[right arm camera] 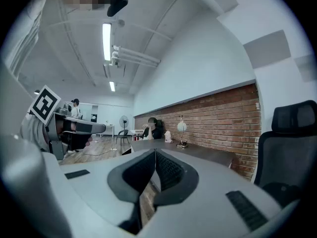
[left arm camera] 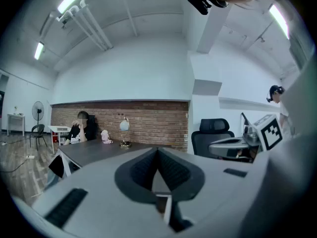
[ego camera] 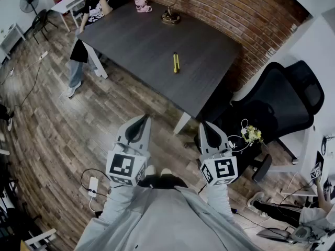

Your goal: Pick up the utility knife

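- both my tools are pressed together with nothing in them right now: left tool (ego camera: 141,120) and right tool (ego camera: 205,127) are held out over the floor in front of me, well apart from the tabletop (ego camera: 136,41)
- the utility knife (ego camera: 176,63) is lying flat out in the open part of the tabletop, a bit toward the near right edge, its long side pointing away from me, with nothing touching it
- biggest risk imo: I reach in without spreading a tool first, so the shut tips just poke the knife and shove it along the top
- it looks thin and flat, so an off-centre pinch could let it pivot or slip out on the lift
- the office chair (ego camera: 285,101) sits just off the near right corner, so I could bump it walking in
- there's a power strip (ego camera: 93,184) with its cable on the floor by my feet, trip hazard
- the lamp (ego camera: 170,7) at the far edge is well apart from the knife, not worried about it
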`<state>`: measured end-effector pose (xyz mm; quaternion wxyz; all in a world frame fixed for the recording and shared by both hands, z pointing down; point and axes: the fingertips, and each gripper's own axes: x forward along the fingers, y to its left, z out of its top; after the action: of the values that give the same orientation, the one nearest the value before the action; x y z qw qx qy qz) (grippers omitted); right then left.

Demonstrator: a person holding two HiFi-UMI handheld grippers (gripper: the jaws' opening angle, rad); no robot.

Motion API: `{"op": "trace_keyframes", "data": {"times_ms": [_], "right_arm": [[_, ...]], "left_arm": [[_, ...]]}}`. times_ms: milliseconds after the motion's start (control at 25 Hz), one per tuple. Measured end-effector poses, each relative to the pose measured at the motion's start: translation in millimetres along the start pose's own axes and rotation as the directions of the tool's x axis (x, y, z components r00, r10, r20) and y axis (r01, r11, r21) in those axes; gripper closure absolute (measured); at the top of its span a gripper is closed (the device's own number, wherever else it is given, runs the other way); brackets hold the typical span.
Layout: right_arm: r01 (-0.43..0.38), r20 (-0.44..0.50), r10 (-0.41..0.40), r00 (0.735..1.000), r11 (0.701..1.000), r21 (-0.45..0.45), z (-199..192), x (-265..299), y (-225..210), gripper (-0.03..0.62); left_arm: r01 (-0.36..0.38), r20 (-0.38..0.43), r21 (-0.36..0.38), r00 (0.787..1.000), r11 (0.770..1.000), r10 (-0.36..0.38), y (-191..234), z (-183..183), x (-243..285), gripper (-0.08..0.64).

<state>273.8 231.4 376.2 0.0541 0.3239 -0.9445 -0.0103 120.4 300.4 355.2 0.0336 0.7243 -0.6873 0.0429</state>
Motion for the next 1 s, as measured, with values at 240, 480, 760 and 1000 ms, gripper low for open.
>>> {"op": "trace_keyframes", "data": {"times_ms": [240,480,760,1000], "right_arm": [[0.012,0.017,-0.013,1.000,0.999,0.037,-3.1,-13.2,-8.5,0.571],[-0.013,0.010,0.012,1.000,0.999,0.044,-3.1,-3.8,-8.9,0.571],[-0.040,-0.006,0.041,0.999,0.998,0.041,-3.5,43.6,1.1,0.571],[-0.023,-0.011,0.024,1.000,0.999,0.041,3.8,114.3,-2.1,0.571]], "left_arm": [[-0.028,-0.004,0.001,1.000,1.000,0.028,-8.1,-4.7,-8.0,0.541],[-0.071,-0.004,-0.007,0.997,0.997,0.071,1.0,-4.1,-9.7,0.540],[-0.089,0.001,-0.014,0.996,0.996,0.089,40.5,-4.1,8.8,0.540],[-0.072,0.012,-0.013,0.997,0.997,0.072,100.0,4.5,54.3,0.541]]}}
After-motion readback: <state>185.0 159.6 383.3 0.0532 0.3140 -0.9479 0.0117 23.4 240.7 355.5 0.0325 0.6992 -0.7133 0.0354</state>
